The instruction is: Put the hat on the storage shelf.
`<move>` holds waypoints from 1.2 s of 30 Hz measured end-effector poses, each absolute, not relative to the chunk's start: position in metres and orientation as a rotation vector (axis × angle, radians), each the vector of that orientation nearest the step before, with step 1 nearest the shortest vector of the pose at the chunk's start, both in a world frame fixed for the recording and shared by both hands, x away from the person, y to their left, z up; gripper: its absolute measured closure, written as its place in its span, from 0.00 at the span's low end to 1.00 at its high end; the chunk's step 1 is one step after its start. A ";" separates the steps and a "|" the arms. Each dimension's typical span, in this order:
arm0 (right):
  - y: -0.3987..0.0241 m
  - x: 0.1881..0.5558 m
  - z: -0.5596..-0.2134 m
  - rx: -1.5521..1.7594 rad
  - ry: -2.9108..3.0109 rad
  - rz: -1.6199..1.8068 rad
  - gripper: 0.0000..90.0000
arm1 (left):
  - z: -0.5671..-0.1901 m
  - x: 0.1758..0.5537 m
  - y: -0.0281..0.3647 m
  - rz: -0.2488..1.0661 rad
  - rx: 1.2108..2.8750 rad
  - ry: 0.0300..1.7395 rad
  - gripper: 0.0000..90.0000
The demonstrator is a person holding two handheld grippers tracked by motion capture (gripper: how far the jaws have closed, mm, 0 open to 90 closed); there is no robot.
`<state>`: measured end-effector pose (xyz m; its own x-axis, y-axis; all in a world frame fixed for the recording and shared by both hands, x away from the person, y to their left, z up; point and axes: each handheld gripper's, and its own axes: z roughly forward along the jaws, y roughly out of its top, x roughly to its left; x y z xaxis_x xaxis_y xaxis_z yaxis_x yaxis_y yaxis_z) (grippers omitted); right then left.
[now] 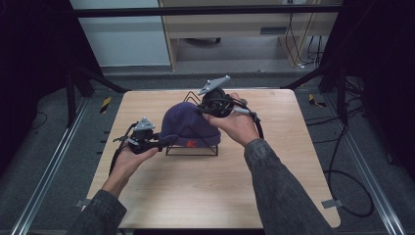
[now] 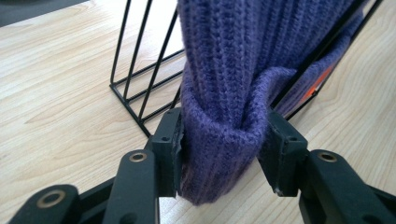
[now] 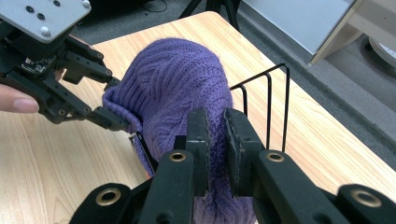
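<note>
A purple knit hat [image 1: 188, 125] with an orange mark on its cuff is draped over a black wire rack [image 1: 192, 152] at the middle of the wooden table. My left gripper [image 1: 169, 141] comes in from the left at the hat's lower edge. In the left gripper view its jaws [image 2: 224, 140] stand on both sides of a bunched fold of the cuff [image 2: 219, 154], with the pads against the knit. My right gripper [image 1: 209, 110] sits on the hat's far top. Its jaws [image 3: 215, 135] are nearly together on a pinch of the crown [image 3: 182, 79].
The rack's upright wires [image 3: 268, 93] rise behind the hat, with more wires [image 2: 135, 70] to its side. Bare table top [image 1: 205, 196] lies in front. Cables trail on the floor at the right [image 1: 342, 181].
</note>
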<state>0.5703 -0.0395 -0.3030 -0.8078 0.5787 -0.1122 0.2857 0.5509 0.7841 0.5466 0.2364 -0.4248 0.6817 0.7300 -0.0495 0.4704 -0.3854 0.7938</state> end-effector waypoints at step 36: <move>-0.030 0.567 -0.326 0.699 2.505 1.059 0.90 | -0.445 0.543 0.238 0.384 2.116 0.972 0.64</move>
<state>0.5666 -0.0303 -0.3257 -0.8243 0.5554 -0.1096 0.3084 0.6029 0.7358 0.5432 0.2384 -0.4447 0.6649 0.7458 -0.0411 0.5166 -0.4195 0.7464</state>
